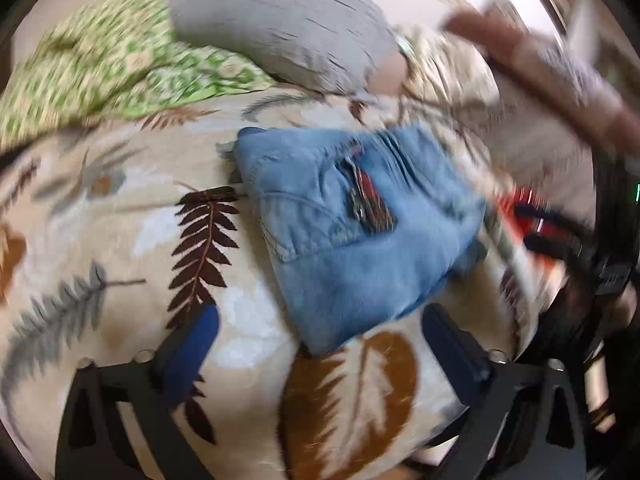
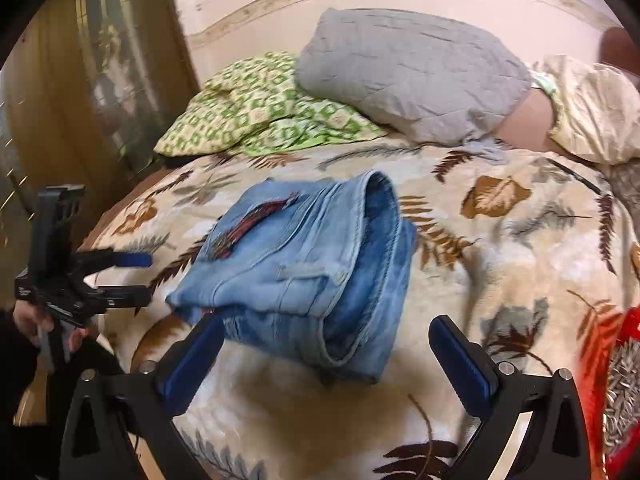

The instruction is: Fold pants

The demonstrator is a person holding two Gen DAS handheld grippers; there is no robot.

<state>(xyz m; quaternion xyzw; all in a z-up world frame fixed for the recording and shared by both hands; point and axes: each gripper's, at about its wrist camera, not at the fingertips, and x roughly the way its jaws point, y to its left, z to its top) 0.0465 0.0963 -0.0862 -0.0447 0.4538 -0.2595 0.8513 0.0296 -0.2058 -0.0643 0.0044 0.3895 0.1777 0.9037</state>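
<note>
Fingers (image 2: 460, 364) wide, empty | right view only: left gripper (image 2: 132, 278) beside folded jeans (image 2: 304, 264)

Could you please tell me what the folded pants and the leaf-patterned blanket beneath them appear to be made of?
The folded pants look like light-washed blue denim: matte, with stitched seams, a belt loop and a thick hemmed cuff. The leaf-patterned blanket looks like soft plush or fleece, judging by its fuzzy, faintly sheened surface; the exact fibre cannot be told.

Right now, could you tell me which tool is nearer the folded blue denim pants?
Right, narrowly. Right tool straddles the blue denim pants' near edge; left tool sits just off their side.
</note>
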